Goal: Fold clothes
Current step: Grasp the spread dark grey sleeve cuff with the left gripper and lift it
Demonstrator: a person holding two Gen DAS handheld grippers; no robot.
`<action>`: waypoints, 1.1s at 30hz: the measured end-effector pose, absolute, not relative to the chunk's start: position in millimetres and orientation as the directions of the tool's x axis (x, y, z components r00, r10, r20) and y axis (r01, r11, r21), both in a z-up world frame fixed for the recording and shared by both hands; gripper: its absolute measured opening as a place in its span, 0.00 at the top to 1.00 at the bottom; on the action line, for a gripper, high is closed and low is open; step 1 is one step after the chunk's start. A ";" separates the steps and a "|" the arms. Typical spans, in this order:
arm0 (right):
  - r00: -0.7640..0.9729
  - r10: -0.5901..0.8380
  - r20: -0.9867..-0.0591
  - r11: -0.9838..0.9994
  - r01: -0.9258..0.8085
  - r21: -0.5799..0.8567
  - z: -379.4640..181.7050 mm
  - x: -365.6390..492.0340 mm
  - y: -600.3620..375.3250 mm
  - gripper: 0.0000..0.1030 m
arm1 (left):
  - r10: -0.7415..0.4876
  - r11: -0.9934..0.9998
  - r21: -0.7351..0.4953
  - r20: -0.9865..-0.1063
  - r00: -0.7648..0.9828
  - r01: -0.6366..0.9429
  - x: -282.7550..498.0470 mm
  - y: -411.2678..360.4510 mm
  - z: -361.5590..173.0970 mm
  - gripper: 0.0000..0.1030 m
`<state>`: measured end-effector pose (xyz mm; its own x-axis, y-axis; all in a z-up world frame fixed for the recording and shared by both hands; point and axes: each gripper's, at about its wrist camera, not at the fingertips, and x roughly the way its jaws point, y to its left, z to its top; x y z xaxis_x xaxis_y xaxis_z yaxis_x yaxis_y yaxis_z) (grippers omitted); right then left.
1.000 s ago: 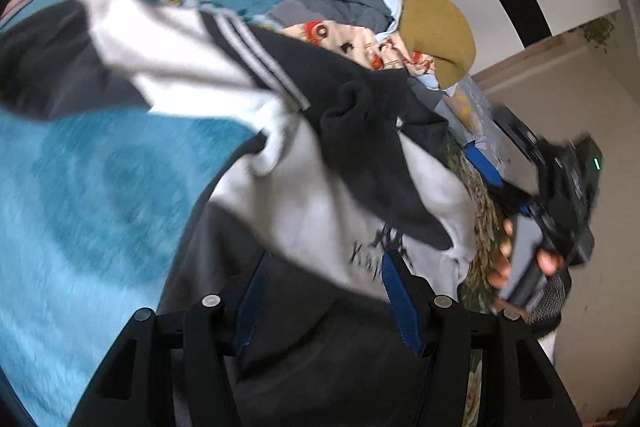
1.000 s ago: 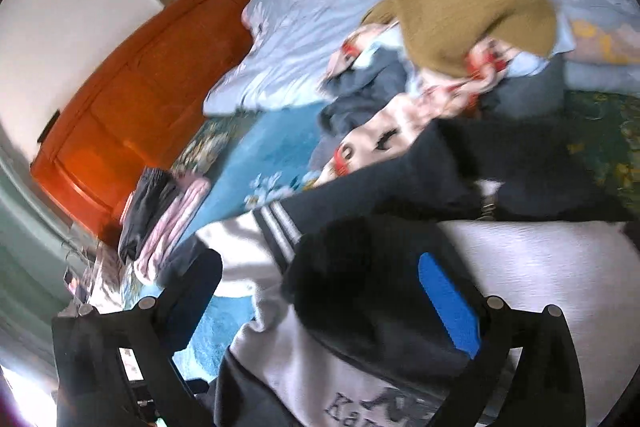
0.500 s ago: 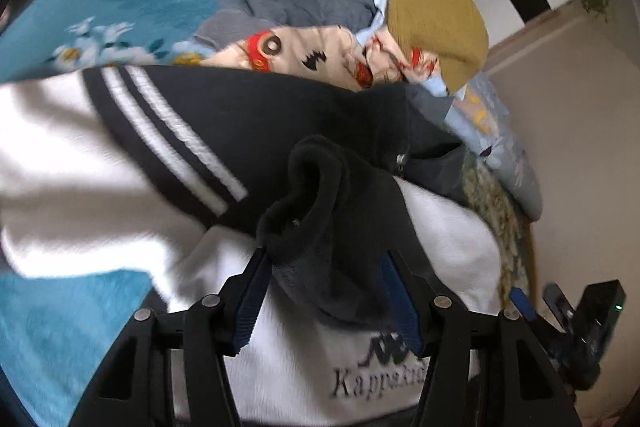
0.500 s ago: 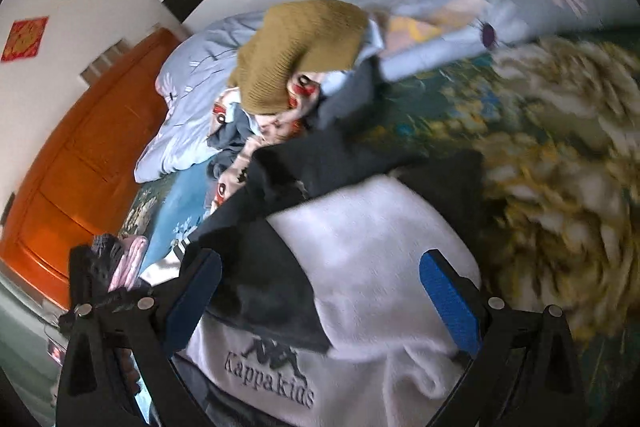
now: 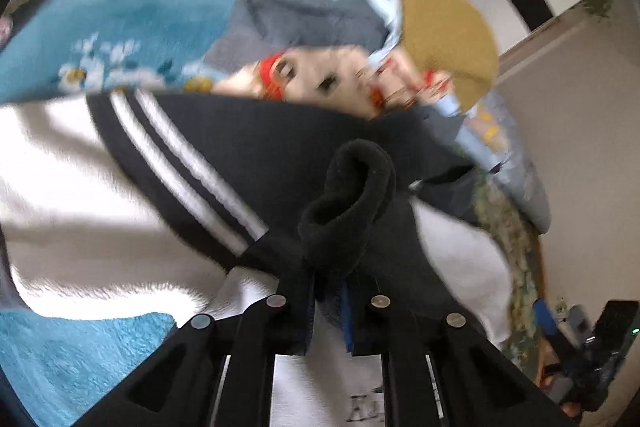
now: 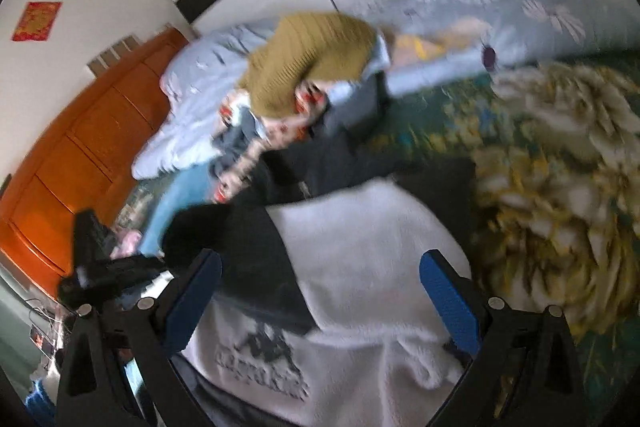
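A black and white fleece jacket (image 5: 132,187) with two white stripes on its sleeve lies on the bed. My left gripper (image 5: 328,303) is shut on the jacket's black cuff (image 5: 348,199), which bunches up above the fingertips. In the right wrist view the jacket's white body (image 6: 360,255) with a dark logo lies between the wide-open jaws of my right gripper (image 6: 320,291), which holds nothing. The right gripper also shows in the left wrist view (image 5: 592,355), at the lower right.
A pile of unfolded clothes topped by a mustard knit (image 5: 444,39) (image 6: 308,59) sits behind the jacket. The bed has a teal flowered blanket (image 5: 112,39) and a green and yellow floral cover (image 6: 560,187). An orange wooden headboard (image 6: 80,151) stands at the left.
My left gripper has closed on the black cuff. The right gripper has swung right, staying open over the white body of the jacket.
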<state>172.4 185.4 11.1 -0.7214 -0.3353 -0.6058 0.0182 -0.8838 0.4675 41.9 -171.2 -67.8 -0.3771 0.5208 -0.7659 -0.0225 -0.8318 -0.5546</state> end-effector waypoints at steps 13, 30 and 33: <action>-0.578 -0.313 -0.753 -0.890 -0.097 0.445 -55.3 143.2 193.3 0.03 | 0.582 -0.781 -0.624 -0.737 -0.345 0.015 54.7 -185.4 -82.0 0.79; -0.645 -0.383 -0.661 -0.838 -0.059 0.543 -19.2 163.7 179.6 0.03 | 0.156 -0.423 -0.682 -0.704 -0.693 0.597 201.0 -464.0 -90.7 0.47; -0.629 -0.420 -0.654 -0.819 -0.048 0.572 -20.3 160.8 171.7 0.03 | 0.226 -0.339 -0.754 -0.646 -0.730 0.562 195.0 -476.9 -111.3 0.46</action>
<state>160.8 171.7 -20.3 -0.6294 -0.4204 -0.6536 -0.0477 -0.8185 0.5725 195.0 -476.9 -111.3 -0.7297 0.2255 -0.6455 0.5624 -0.3391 -0.7542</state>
